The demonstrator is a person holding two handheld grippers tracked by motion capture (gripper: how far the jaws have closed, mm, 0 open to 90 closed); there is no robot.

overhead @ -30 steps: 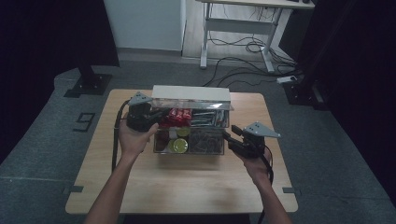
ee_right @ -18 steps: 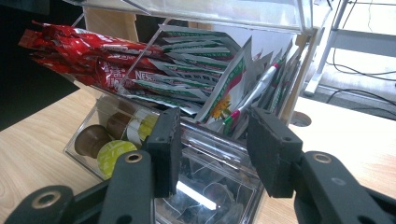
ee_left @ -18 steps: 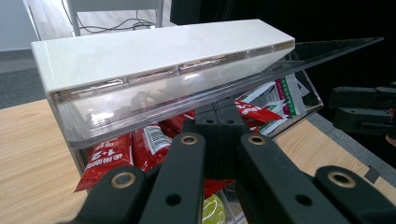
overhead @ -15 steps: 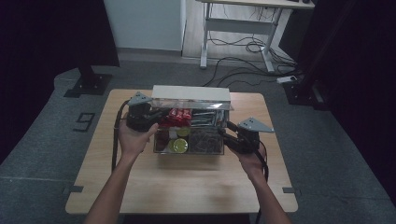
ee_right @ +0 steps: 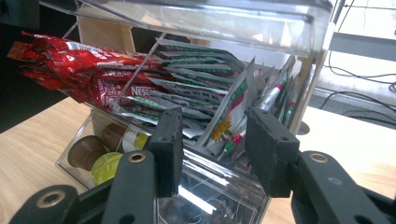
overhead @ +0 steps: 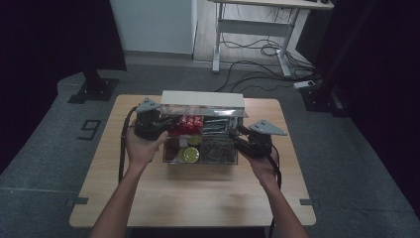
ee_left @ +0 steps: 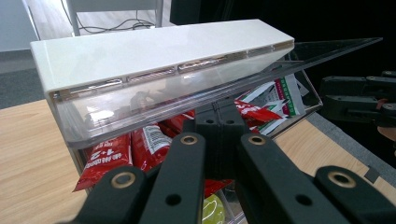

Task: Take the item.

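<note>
Right tongs [ee_right: 212, 149] face the green-and-white sachets [ee_right: 219, 116], just ahead.
The clear organiser box [overhead: 200, 157] sits mid-worktop [overhead: 193, 198], lid raised; right tongs stand half-open and empty at its right end, left tongs [ee_left: 219, 140] closed at its left.

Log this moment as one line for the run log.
scene: clear organizer box on table, lid raised | left gripper: shut, at red sachets | right gripper: jaws apart at box's white-green sachets
</note>
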